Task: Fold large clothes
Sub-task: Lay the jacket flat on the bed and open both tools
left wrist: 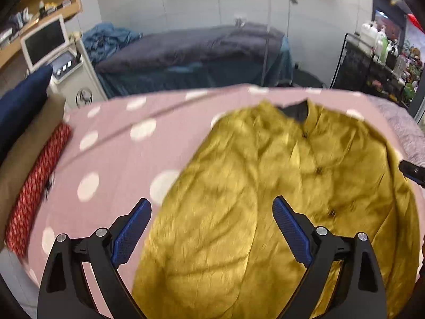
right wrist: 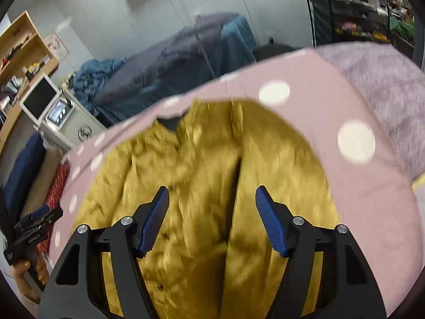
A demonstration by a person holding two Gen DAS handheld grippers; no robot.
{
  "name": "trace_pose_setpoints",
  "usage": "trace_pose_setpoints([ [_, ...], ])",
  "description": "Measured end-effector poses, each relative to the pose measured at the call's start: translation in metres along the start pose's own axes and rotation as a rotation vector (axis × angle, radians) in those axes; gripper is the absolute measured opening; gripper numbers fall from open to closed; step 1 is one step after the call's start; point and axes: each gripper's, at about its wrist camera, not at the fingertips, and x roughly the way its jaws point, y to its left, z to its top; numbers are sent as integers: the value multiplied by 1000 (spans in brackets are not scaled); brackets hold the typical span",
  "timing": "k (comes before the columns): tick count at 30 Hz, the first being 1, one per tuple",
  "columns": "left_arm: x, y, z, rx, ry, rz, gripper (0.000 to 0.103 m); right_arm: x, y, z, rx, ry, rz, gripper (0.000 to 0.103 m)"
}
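Note:
A mustard-yellow buttoned shirt (left wrist: 279, 186) with a dark collar lining lies spread on a pink sheet with white dots (left wrist: 111, 143). My left gripper (left wrist: 212, 207) is open and empty, above the shirt's near left part. In the right wrist view the same shirt (right wrist: 202, 175) shows a dark fold line down its right side. My right gripper (right wrist: 212, 194) is open and empty, above the shirt's lower middle. The right gripper's tip also shows at the right edge of the left wrist view (left wrist: 411, 171). The left gripper and the hand holding it show at lower left of the right wrist view (right wrist: 32, 231).
A red patterned cloth (left wrist: 34, 186), a tan cloth and a navy cushion (left wrist: 21, 106) lie along the left edge of the surface. A grey-purple blanket (right wrist: 385, 79) lies at the right. Behind are a dark-covered bed (left wrist: 191, 50), a white machine with a screen (left wrist: 50, 45) and a black rack (left wrist: 372, 61).

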Motion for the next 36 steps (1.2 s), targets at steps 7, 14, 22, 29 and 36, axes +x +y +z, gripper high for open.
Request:
trace_pose_setpoints([
  [7, 23, 33, -74, -173, 132, 24, 92, -4, 37, -81, -177, 105, -75, 82],
  [14, 1, 73, -129, -248, 138, 56, 96, -5, 63, -132, -360, 138, -192, 82],
  [22, -23, 104, -142, -246, 136, -47, 96, -27, 41, -150, -266, 145, -152, 82],
  [29, -8, 76, -143, -176, 179, -40, 43, -32, 44, -151, -271, 153, -150, 82],
  [36, -29, 110, -94, -121, 61, 111, 22, -36, 48, -150, -260, 157, -133, 82],
])
